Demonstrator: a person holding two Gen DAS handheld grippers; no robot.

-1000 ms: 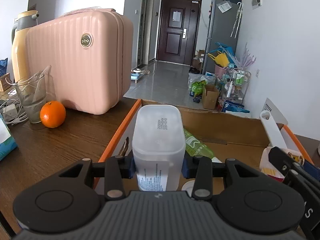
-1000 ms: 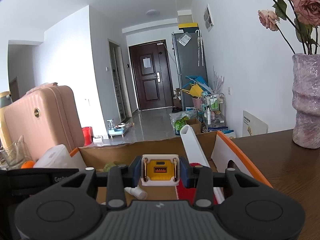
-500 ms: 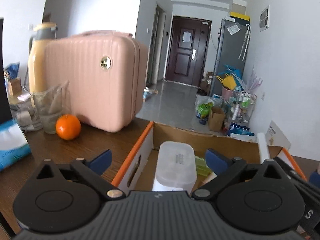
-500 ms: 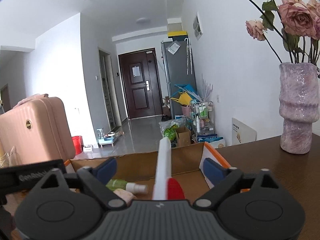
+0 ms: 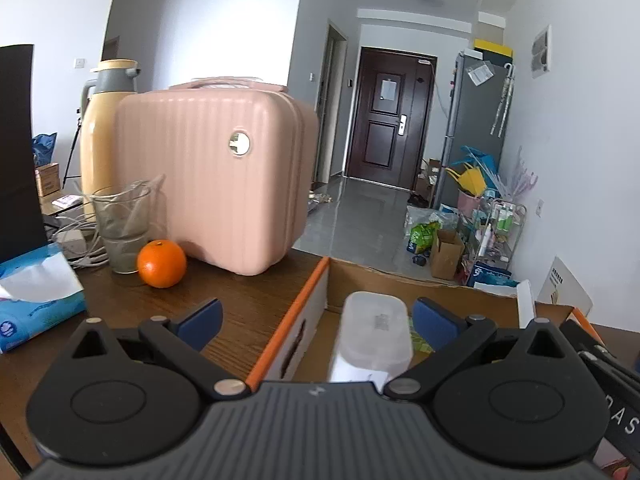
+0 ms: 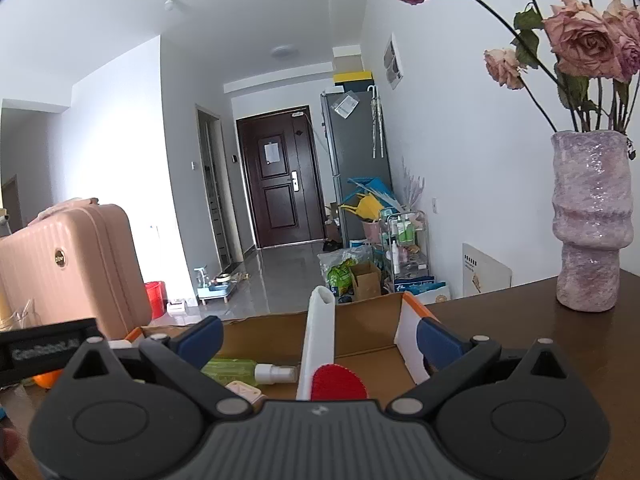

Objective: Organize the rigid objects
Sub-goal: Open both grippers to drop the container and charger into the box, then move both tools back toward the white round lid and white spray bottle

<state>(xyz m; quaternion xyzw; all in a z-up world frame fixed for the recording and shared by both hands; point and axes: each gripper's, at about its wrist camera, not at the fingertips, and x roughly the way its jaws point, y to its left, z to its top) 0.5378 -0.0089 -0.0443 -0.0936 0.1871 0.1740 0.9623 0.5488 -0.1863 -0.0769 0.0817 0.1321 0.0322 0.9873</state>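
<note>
An open cardboard box (image 5: 400, 284) with orange-edged flaps sits on the wooden table. A white plastic container (image 5: 374, 336) stands inside it at the left. My left gripper (image 5: 316, 316) is open and empty above and behind it. In the right wrist view the box (image 6: 360, 328) holds a white tool with a red part (image 6: 320, 344), a green spray bottle (image 6: 240, 370) and a cream charger (image 6: 244, 390). My right gripper (image 6: 318, 336) is open and empty above them.
A pink case (image 5: 216, 184), a yellow thermos (image 5: 102, 136), a glass cup (image 5: 122, 228), an orange (image 5: 162, 264) and a tissue box (image 5: 36, 296) stand left of the box. A purple vase with roses (image 6: 592, 224) stands at the right.
Both grippers opened: the left let go of the white container, the right let go of the charger. Both then pulled back and up from the box.
</note>
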